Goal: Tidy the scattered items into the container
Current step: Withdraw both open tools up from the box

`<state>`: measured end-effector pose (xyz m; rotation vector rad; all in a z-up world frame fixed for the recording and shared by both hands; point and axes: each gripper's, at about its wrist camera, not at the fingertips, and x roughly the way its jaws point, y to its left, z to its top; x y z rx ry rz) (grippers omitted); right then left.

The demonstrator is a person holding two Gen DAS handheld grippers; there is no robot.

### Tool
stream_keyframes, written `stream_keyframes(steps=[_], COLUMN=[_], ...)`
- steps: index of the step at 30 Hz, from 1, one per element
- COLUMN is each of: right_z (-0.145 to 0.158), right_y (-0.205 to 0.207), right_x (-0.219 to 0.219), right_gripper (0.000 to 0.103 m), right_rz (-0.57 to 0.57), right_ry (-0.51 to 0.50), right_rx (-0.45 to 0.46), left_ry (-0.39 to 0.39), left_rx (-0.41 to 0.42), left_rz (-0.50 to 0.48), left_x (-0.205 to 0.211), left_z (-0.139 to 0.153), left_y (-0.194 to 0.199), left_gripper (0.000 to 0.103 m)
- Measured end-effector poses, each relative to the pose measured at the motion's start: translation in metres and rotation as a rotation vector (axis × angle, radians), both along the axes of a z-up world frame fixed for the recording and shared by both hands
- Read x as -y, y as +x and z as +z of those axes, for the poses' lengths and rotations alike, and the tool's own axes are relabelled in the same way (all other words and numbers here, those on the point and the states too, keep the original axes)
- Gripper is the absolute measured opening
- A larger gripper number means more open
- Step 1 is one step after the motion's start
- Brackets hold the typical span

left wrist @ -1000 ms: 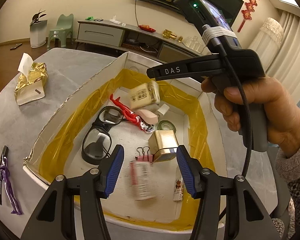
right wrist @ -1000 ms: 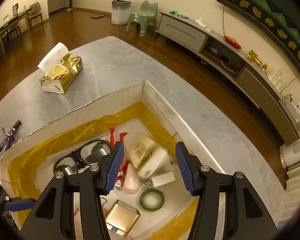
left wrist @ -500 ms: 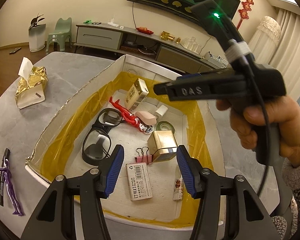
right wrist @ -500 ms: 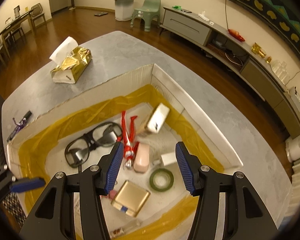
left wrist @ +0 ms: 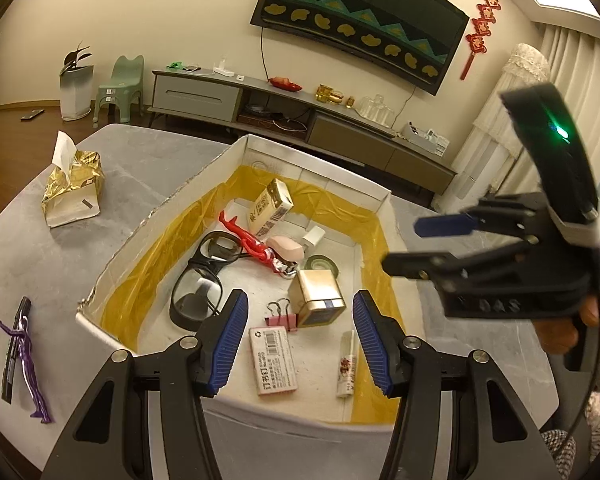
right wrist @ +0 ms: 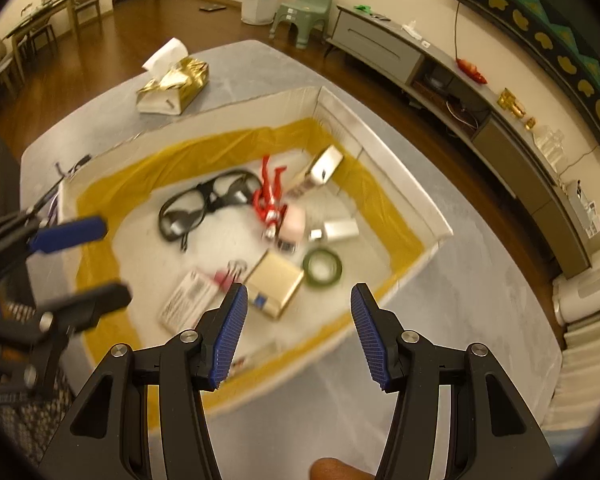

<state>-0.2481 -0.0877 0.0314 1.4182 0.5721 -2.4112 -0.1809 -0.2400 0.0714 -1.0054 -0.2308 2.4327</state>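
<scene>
A white cardboard box lined with yellow tape sits on the grey table. Inside lie black glasses, a red figure, a cream carton, a gold box, a green tape roll, a staples box and a small tube. My left gripper hovers open and empty over the box's near edge. My right gripper is open and empty above the box's right side; the left wrist view shows the right gripper held by a hand. A purple figure and black pen lie outside on the left.
A gold tissue pack stands on the table's far left. Bare grey tabletop surrounds the box. A TV cabinet, a green stool and wooden floor lie beyond the table.
The staples box and the cream carton, blurred in mid-fall a second ago, now rest in the box. The right gripper has swung back to the right, away from the box's middle.
</scene>
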Motion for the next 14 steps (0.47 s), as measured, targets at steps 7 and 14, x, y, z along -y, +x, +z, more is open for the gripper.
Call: stream_keyframes(steps=[7,14], right_z=[0.008,0.01], right_y=[0.037,0.069], right_x=[0.0,0.009], right_gripper=[0.057,0.057], right_rz=[0.001,0.034], right_ry=[0.01,0.041], right_rx=[0.01,-0.003], left_ry=[0.003,-0.005], left_rx=[-0.028,-0.027], left_rz=[-0.01,-0.019], left_x=[-0.002,0.009], left_z=[0.014,0.02], left_y=[0.025,0.051], left_gripper=[0.056,0.056])
